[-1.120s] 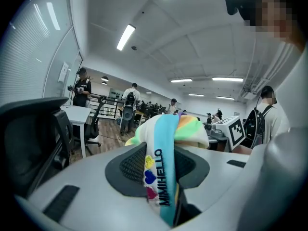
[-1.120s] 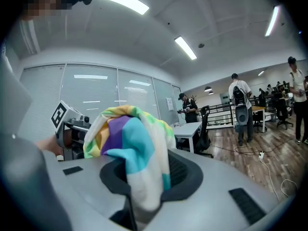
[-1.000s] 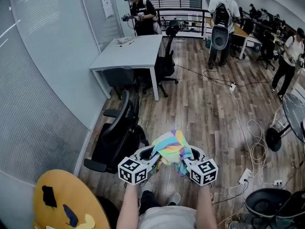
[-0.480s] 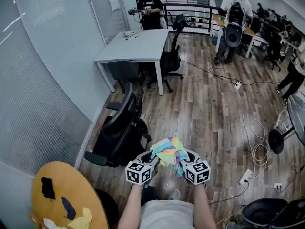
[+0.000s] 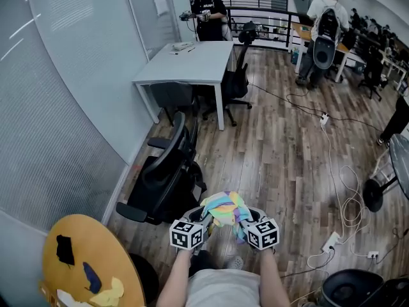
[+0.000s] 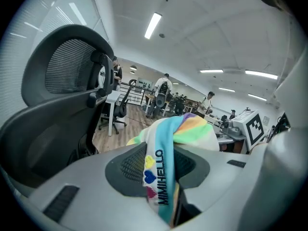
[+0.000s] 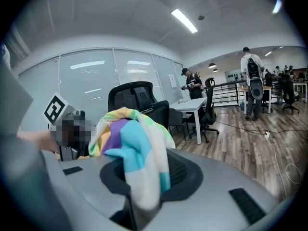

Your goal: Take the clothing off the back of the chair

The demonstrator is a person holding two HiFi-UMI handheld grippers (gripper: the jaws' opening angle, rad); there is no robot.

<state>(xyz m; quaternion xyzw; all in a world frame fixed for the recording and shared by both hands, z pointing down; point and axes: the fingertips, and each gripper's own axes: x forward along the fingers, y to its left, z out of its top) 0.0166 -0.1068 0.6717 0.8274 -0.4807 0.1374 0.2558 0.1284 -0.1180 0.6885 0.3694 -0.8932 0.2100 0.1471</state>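
The left gripper and right gripper are both clamping the bunched rainbow-striped garment between them. They are carrying it lower than a second ago, clear of the black office chair alongside.

A brown wood-plank floor carries a black mesh office chair beside the glass wall, a second black swivel chair at a white rectangular desk, looping white cables and a white power strip. Small items, too small to identify, lie on the desk. A round yellow table at lower left bears a black scrap, a dark blue scrap and a crumpled yellow cloth
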